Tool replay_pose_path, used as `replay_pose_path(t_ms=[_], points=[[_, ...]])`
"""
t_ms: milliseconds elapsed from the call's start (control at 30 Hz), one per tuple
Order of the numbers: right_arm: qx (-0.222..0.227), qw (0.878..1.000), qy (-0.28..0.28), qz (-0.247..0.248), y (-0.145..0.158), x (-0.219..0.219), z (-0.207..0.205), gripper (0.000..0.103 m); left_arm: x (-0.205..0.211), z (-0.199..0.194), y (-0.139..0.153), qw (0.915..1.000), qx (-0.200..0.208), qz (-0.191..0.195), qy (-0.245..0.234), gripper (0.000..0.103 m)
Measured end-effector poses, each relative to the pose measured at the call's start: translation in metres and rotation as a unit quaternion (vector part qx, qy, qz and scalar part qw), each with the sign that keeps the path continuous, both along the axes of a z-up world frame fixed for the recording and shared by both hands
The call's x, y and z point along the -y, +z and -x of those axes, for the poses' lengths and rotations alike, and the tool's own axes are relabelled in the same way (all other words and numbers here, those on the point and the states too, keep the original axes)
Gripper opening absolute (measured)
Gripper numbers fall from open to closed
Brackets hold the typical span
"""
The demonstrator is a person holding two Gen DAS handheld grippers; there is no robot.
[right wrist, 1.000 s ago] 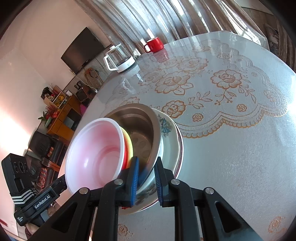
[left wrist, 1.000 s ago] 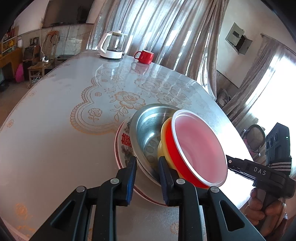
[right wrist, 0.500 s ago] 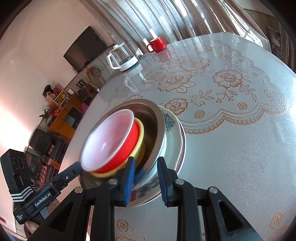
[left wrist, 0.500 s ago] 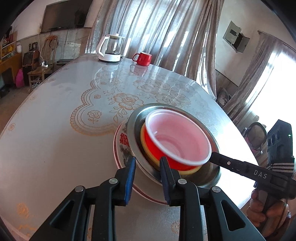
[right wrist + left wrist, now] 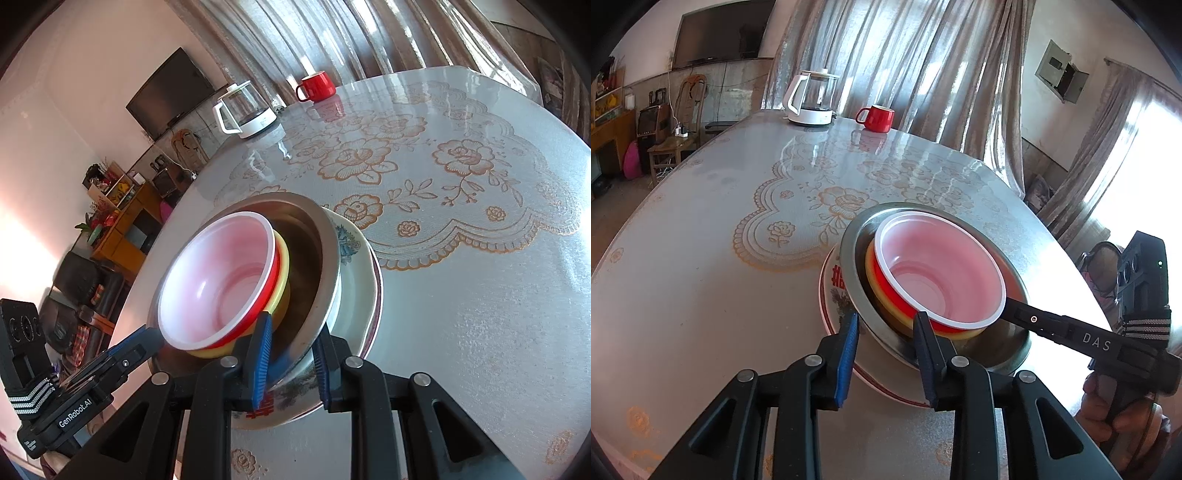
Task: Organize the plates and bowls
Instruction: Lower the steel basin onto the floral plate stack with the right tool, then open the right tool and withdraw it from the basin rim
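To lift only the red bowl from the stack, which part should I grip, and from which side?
Probably its white rim: pinch the red bowl wall from above, on the part standing proud of the yellow bowl and steel bowl. Lower down it is nested, so a side approach looks blocked.

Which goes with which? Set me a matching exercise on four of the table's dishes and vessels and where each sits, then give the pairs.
1. red bowl
2. steel bowl
3. patterned plate
4. red mug

A. far end of the table, beside the kettle
B. bottom of the stack, on the table
C. top, nested in the yellow bowl
D. on the plate, holding the plastic bowls

Pairs: 1-C, 2-D, 3-B, 4-A
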State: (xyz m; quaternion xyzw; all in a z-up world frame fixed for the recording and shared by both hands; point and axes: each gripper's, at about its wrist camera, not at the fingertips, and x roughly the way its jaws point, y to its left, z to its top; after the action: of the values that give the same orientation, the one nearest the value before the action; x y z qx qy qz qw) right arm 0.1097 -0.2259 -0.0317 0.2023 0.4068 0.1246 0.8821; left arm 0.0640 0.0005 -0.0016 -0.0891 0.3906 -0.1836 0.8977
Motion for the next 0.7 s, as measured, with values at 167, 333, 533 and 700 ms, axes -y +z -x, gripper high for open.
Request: replay_pose_path(t_ms=[167,333,533,700], points=[[0.002,1.0,-0.005,-0.006,-0.002,0.001,-0.003,0.021,0.0,0.0,0.0,1.0,-0.001,0.001,0.003,0.035],[0.009,1.0,-0.017,-0.005,-0.003,0.0,-0.005,0.02,-0.003,0.0,-0.002,0.9999,-0.004,0.005,0.01,0.039],[-0.006,1.0,-0.022,-0.016,-0.001,0.001,-0.005,0.019,-0.007,0.002,-0.001,0.9999,-0.004,0.007,0.015,0.042],[-0.005,1.0,-0.016,-0.013,-0.002,0.002,-0.005,0.019,-0.011,0.0,-0.001,0.9998,-0.007,0.009,0.019,0.043]])
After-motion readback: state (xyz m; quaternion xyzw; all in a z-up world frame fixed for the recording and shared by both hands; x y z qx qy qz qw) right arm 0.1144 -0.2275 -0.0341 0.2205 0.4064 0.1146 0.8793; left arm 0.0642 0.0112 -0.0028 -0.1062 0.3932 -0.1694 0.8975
